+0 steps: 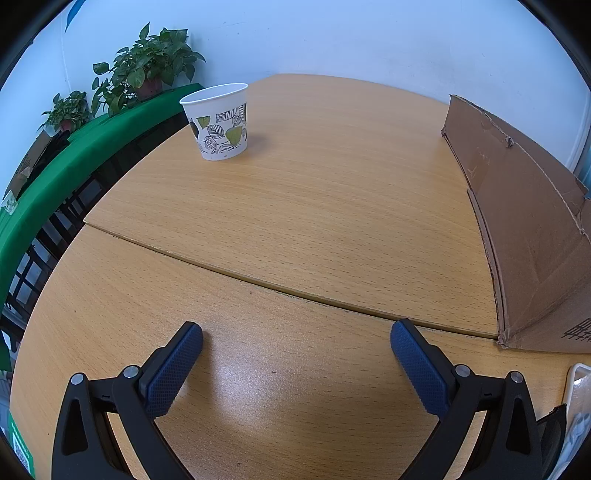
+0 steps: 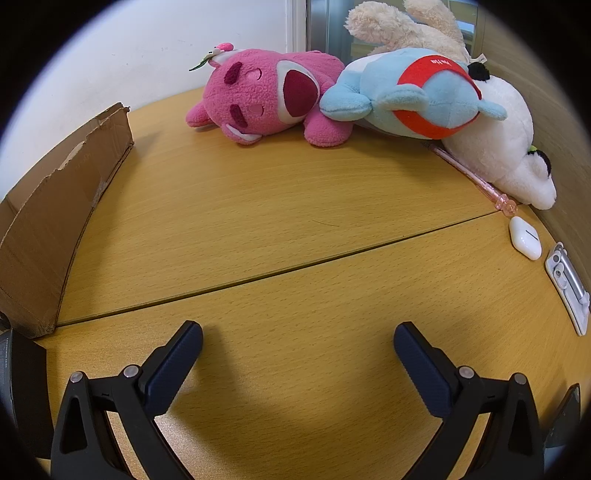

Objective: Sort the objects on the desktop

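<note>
In the left wrist view my left gripper (image 1: pixel 296 332) is open and empty above the wooden table (image 1: pixel 314 184). A leaf-patterned paper cup (image 1: pixel 218 122) stands upright far ahead to the left. A cardboard box (image 1: pixel 524 221) lies at the right. In the right wrist view my right gripper (image 2: pixel 298 334) is open and empty. Far ahead lie a pink plush bear (image 2: pixel 266 96), a blue and red plush (image 2: pixel 413 92) and a white plush (image 2: pixel 509 147). A pink pen (image 2: pixel 476 177), a white earbud case (image 2: pixel 524 238) and a white folding stand (image 2: pixel 569 284) lie at the right.
The cardboard box also shows at the left in the right wrist view (image 2: pixel 55 218). A cream plush (image 2: pixel 406 29) lies behind the others. A green-covered shelf (image 1: pixel 74 155) with potted plants (image 1: pixel 147 66) stands left of the table. A white phone case (image 1: pixel 580 406) lies at the lower right.
</note>
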Available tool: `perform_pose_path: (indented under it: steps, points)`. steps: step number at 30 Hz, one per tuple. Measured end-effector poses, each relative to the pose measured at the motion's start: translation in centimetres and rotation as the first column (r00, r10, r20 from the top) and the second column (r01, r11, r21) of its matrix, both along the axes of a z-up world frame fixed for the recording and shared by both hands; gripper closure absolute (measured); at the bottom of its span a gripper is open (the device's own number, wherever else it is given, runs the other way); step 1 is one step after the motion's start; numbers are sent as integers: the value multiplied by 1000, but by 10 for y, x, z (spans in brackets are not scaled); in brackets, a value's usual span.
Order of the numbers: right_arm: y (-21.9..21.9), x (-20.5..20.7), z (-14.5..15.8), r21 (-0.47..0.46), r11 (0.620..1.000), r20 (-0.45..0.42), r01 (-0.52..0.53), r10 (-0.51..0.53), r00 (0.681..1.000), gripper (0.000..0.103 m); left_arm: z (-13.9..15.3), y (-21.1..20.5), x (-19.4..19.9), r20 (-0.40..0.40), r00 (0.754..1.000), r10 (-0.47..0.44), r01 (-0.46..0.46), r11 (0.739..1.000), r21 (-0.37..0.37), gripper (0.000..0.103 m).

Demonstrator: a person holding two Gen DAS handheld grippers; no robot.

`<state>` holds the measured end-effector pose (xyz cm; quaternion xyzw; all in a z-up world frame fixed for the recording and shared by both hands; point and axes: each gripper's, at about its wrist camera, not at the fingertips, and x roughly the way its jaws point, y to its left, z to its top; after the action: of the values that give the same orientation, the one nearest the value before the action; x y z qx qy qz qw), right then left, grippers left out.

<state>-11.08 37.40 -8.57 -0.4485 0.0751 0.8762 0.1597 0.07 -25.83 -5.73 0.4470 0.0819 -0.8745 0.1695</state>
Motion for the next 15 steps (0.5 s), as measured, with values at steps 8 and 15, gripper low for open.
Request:
perform_pose_path:
  steps: [8,15]
  points:
    - [-2,-1,1,0,1000,0,15,-15,1000,0,0,0,-1,0,1000,1,-1,1000,1,0]
    - [-2,-1,1,0,1000,0,15,-15,1000,0,1,2,9,16,1000,6,-6,1000,3,0]
